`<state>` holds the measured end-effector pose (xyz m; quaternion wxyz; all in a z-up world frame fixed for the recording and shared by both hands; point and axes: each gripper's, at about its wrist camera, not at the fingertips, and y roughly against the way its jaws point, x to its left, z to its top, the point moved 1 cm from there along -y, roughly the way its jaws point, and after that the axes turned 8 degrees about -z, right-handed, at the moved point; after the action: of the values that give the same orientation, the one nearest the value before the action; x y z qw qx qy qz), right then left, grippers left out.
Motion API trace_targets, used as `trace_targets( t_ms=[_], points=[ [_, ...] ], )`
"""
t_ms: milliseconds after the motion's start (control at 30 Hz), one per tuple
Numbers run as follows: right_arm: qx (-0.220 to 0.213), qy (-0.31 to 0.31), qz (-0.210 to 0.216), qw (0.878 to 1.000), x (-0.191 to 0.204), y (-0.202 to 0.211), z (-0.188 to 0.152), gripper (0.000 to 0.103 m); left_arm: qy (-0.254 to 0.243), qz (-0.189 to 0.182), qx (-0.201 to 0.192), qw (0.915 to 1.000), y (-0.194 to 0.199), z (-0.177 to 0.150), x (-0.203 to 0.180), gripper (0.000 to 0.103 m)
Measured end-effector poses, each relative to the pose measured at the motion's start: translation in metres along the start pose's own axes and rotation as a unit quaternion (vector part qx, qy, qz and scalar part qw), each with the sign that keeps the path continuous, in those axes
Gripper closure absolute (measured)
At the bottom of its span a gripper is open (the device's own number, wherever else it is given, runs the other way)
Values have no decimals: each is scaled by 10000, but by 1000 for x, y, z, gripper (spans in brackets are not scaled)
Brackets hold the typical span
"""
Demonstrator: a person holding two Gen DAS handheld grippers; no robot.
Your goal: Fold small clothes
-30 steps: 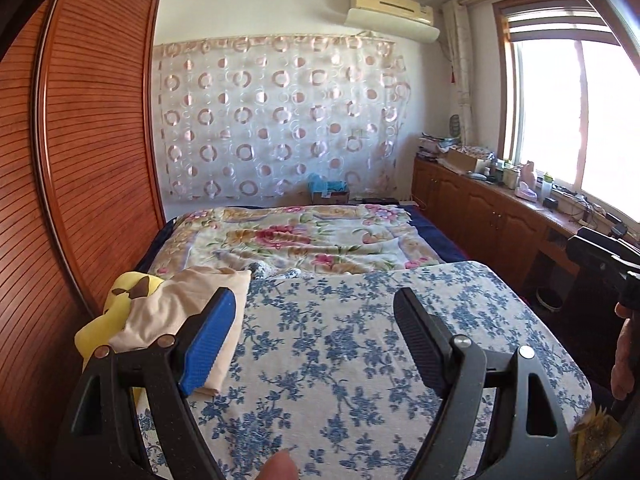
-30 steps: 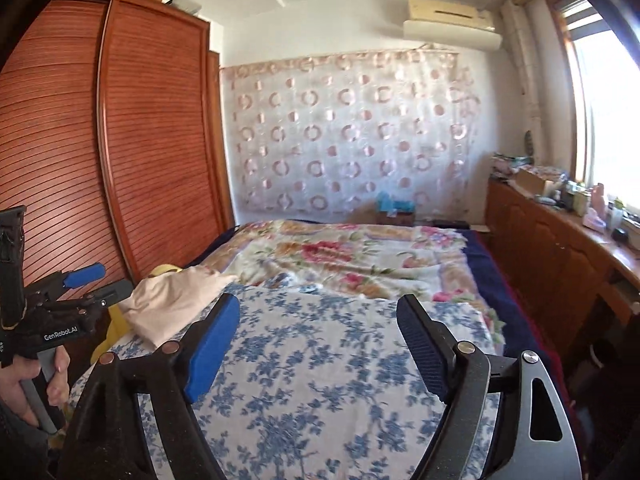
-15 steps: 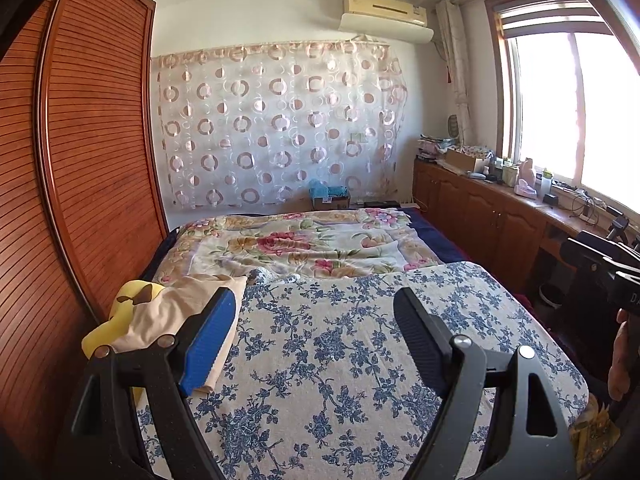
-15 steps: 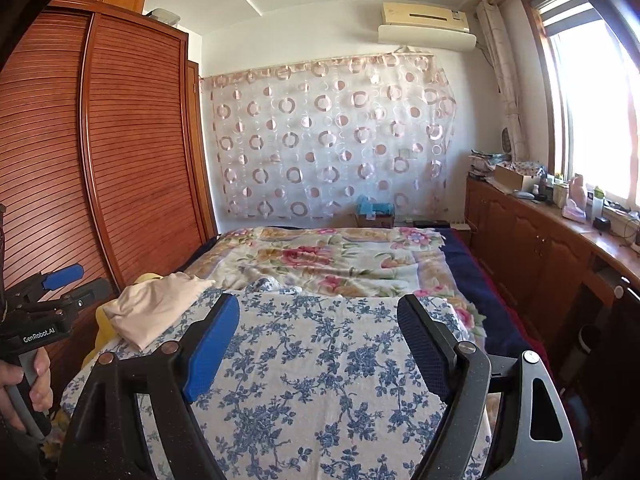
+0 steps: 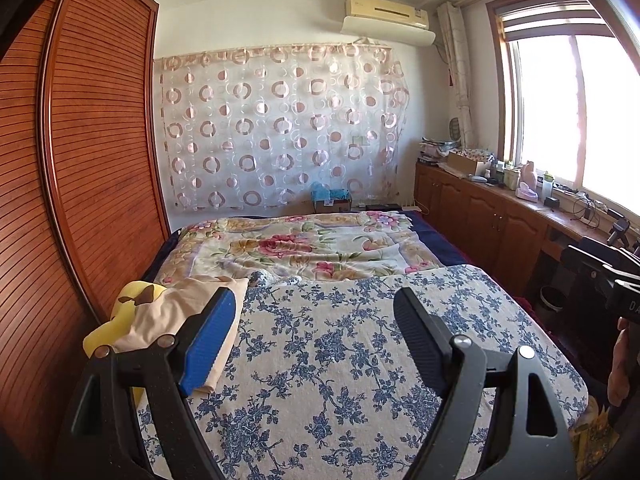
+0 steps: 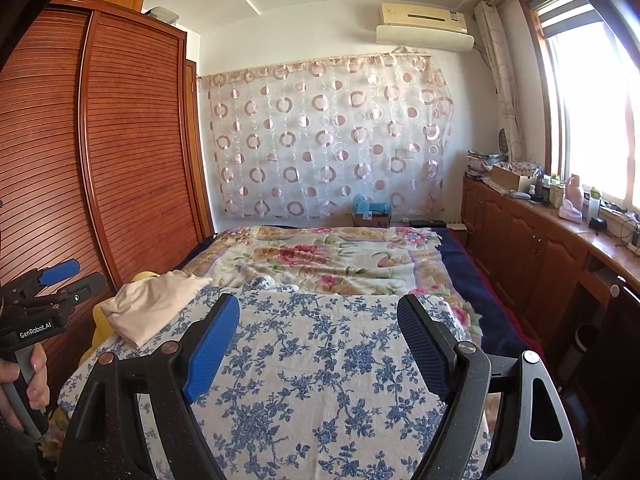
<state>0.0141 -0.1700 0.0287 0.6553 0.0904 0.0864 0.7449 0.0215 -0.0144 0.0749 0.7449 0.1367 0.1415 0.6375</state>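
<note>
A folded beige garment [image 5: 168, 312] lies on a yellow garment [image 5: 132, 300] at the left edge of the blue-flowered cloth [image 5: 340, 340] on the bed. It also shows in the right wrist view [image 6: 152, 304]. My left gripper [image 5: 314, 304] is open and empty, raised above the cloth, just right of the pile. My right gripper [image 6: 318, 308] is open and empty, above the cloth's middle. The left gripper also shows at the left edge of the right wrist view [image 6: 60, 280], beside the pile.
A brown slatted wardrobe [image 5: 80, 160] stands close along the bed's left side. A floral quilt [image 5: 304, 244] covers the far half of the bed. Wooden cabinets [image 5: 500, 224] with clutter run under the window on the right.
Both grippers have risen and pulled back from the bed, so more of the room and ceiling shows. Both stay open. The clothes have not moved.
</note>
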Motion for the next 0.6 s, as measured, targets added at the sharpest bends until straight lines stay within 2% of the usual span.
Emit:
trace_targets(
  t_ms=[600],
  points=[
    [11, 1, 4, 10000, -9, 1, 2, 20, 3, 9, -32, 10000, 2, 1, -2, 21]
  ],
)
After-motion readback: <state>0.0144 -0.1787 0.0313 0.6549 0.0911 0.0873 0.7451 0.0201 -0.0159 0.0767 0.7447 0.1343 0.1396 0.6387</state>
